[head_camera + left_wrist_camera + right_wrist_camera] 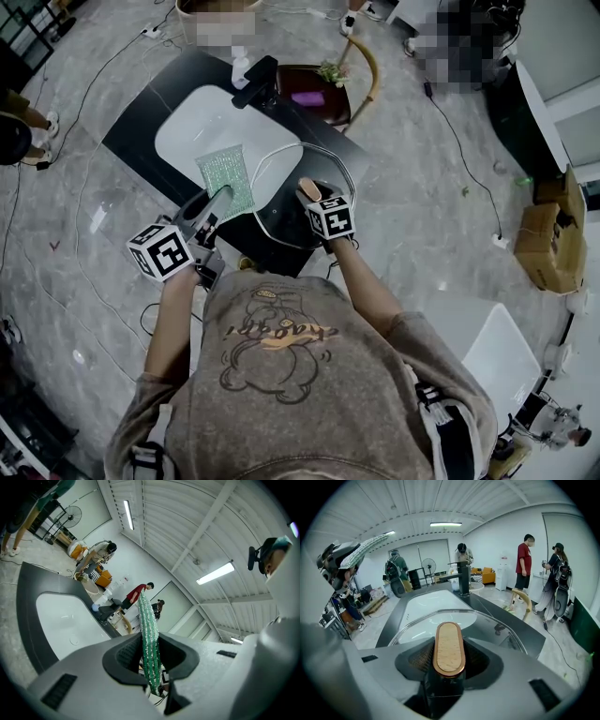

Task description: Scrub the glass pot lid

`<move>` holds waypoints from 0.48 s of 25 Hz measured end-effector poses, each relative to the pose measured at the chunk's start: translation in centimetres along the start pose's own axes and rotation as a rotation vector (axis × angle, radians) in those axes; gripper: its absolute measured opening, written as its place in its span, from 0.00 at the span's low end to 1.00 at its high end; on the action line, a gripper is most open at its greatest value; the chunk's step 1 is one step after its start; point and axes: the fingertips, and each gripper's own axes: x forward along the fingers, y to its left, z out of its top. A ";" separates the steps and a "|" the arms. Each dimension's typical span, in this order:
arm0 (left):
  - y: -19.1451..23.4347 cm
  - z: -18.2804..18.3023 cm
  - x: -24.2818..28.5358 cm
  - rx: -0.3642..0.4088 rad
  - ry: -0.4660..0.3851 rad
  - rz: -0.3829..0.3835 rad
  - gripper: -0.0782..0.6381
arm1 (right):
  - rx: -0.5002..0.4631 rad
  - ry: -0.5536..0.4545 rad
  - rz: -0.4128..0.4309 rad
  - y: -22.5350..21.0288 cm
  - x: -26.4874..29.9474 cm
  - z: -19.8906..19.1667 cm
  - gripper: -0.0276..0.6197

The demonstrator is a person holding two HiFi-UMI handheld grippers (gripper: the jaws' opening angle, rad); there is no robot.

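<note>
Head view: my left gripper [216, 202] holds a green glittery scrubbing cloth [225, 176] over the white oval basin [202, 131]. Just to its right, my right gripper [312, 194] has the round clear glass pot lid [277, 202] by the basin's near rim, over the dark grey surface [136, 127].

Left gripper view — the jaws are pinched on the cloth, which stands up between them.

Right gripper view — the jaws clamp the lid's wood-topped black handle [449, 648], and the glass spreads out ahead of them.
</note>
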 end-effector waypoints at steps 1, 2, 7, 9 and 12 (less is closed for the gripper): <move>0.1 0.0 0.0 0.000 0.000 0.000 0.22 | -0.001 0.003 -0.001 -0.1 0.1 -0.2 0.33; 0.1 0.0 0.1 0.000 0.000 0.000 0.22 | -0.002 0.005 -0.002 -0.1 0.2 -0.3 0.33; 0.4 0.1 0.4 -0.003 0.002 0.005 0.22 | -0.009 0.016 -0.006 -0.1 0.5 -0.8 0.33; 0.3 0.1 0.5 -0.006 0.004 0.006 0.22 | -0.018 0.022 -0.007 0.0 0.5 -0.9 0.33; 0.2 0.1 0.7 -0.010 0.009 0.007 0.22 | -0.033 0.021 -0.013 0.0 0.6 -0.9 0.33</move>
